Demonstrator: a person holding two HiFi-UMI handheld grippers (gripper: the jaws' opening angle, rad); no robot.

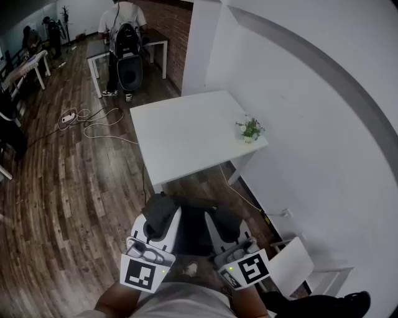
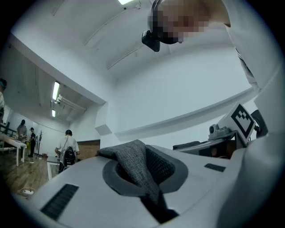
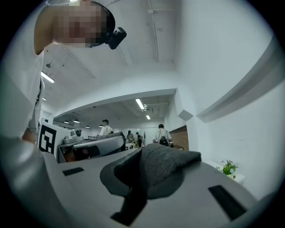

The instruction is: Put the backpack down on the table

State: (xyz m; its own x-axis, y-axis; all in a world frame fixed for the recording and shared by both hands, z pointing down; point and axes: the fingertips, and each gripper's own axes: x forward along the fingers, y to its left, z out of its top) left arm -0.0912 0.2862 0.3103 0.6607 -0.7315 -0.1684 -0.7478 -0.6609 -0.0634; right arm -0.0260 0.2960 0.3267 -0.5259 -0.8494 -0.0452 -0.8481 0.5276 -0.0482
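The backpack point(image 1: 191, 231) is dark grey, finely woven. The worktop point(image 1: 186, 133) is plain white, the floor point(image 1: 68, 186) streaked brown planks, the plant point(image 1: 250, 128) green.

I'm in an open-plan office: beyond my white counter point(image 1: 186, 133) run a plank floor point(image 1: 68, 186), a power strip point(image 1: 67, 116) trailing cables, other desks point(image 1: 38, 60), a brick wall point(image 1: 176, 31) and a standing person point(image 1: 124, 15), under ceiling strip lights point(image 3: 139, 103).

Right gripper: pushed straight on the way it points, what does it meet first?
Probably the white table: in the head view the right gripper, jaws shut on the backpack strap, points at its near edge. Height is unclear; it might pass above the top.
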